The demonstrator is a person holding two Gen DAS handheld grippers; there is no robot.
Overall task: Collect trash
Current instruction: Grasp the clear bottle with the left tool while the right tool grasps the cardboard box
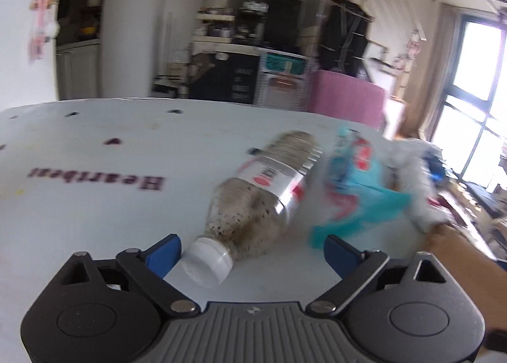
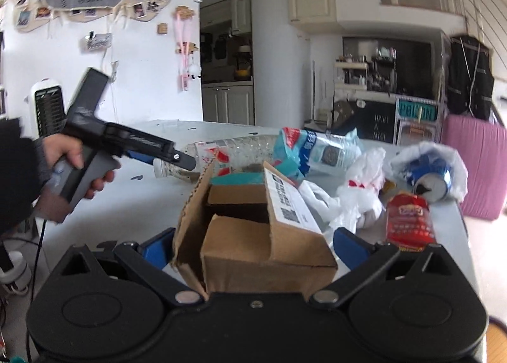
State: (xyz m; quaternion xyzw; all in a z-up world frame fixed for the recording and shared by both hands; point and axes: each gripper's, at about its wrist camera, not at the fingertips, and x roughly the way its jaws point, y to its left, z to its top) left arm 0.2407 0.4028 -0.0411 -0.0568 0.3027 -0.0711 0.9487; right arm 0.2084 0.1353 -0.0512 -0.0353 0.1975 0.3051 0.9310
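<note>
A dirty clear plastic bottle (image 1: 263, 191) with a white cap lies on the white table (image 1: 111, 204), cap toward me. My left gripper (image 1: 250, 252) is open, its blue fingers on either side of the cap end, not touching. A teal wrapper (image 1: 358, 185) lies to the bottle's right. In the right wrist view, my right gripper (image 2: 253, 245) is open around an open cardboard box (image 2: 253, 236). The left gripper (image 2: 177, 157) shows there by the bottle (image 2: 240, 150). A blue can (image 2: 434, 176), a red packet (image 2: 408, 220) and white plastic bags (image 2: 358, 198) lie further right.
The table's right edge (image 2: 462, 220) is near the can and packet. A pink cabinet (image 2: 478, 166) stands beyond it. A white heater (image 2: 47, 106) stands by the wall at the left. Shelves and a dark counter (image 2: 380, 90) lie behind the table.
</note>
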